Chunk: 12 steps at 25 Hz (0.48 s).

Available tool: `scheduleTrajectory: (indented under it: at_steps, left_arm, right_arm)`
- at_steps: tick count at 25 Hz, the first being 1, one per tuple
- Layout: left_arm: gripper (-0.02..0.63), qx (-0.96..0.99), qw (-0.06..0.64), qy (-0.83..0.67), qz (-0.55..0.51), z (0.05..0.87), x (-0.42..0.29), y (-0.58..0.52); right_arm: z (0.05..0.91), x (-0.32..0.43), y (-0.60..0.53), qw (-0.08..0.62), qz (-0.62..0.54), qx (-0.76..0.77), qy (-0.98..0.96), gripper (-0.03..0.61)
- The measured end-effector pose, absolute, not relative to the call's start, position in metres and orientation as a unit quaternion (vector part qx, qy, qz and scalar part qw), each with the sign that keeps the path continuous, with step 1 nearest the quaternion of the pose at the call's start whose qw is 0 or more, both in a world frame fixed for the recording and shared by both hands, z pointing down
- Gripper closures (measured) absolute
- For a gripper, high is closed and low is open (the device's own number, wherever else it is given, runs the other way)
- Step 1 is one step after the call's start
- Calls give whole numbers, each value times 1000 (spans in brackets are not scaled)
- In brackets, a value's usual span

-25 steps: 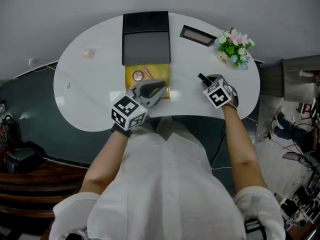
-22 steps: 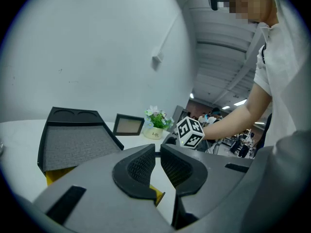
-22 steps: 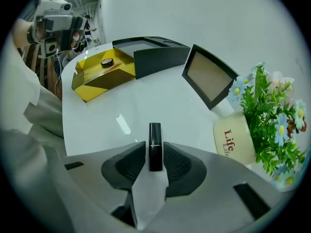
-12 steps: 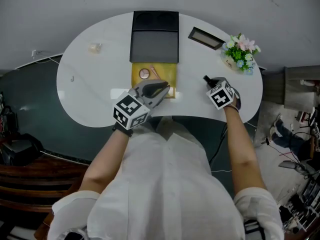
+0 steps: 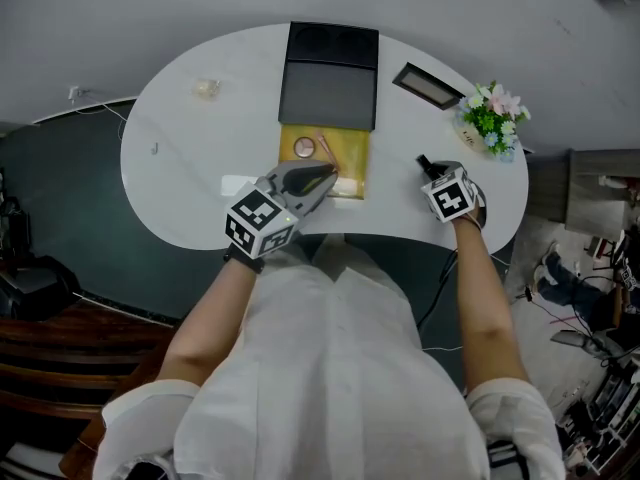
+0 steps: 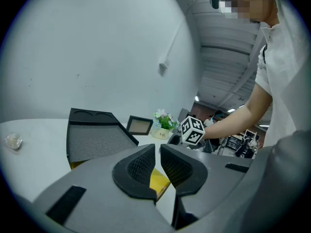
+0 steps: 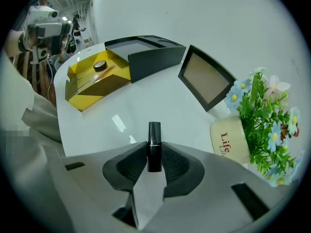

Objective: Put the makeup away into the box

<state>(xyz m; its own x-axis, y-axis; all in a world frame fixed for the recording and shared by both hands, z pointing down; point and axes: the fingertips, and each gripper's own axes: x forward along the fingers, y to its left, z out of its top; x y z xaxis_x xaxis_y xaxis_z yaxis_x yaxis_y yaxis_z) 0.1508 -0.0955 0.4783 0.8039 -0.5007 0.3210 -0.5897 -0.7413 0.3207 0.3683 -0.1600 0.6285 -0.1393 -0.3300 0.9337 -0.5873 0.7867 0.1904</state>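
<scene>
A black lipstick tube (image 7: pixel 154 144) stands upright between the pads of my right gripper (image 7: pixel 154 161), which is shut on it just above the white table, right of the box. In the head view that gripper (image 5: pixel 425 165) points steeply down. The box is a yellow tray (image 5: pixel 352 168) with its black lid (image 5: pixel 328 88) open behind it. A round compact (image 5: pixel 304 148) and a thin pinkish stick (image 5: pixel 325 146) lie inside the tray. My left gripper (image 5: pixel 325 176) hovers over the tray's near edge. Its jaws (image 6: pixel 158 152) are nearly together with nothing between them.
A dark picture frame (image 5: pixel 427 85) leans at the back right, beside a white pot of flowers (image 5: pixel 493 118). A small pale wad (image 5: pixel 207 88) lies at the table's back left. The curved table edge runs just below both grippers.
The head view has swung, so the table sits further right in the picture. My left gripper has slid left along the tray's near edge. The right gripper stays on the lipstick.
</scene>
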Motion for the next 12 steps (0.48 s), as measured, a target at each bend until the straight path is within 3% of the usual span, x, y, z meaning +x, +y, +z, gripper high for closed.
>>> scheduleTrajectory:
  at_steps: [12]
  left_arm:
    - [588,920,209,-317,97,478,106,-95]
  right_arm:
    - [574,289,-163,539,74,289,-788,489]
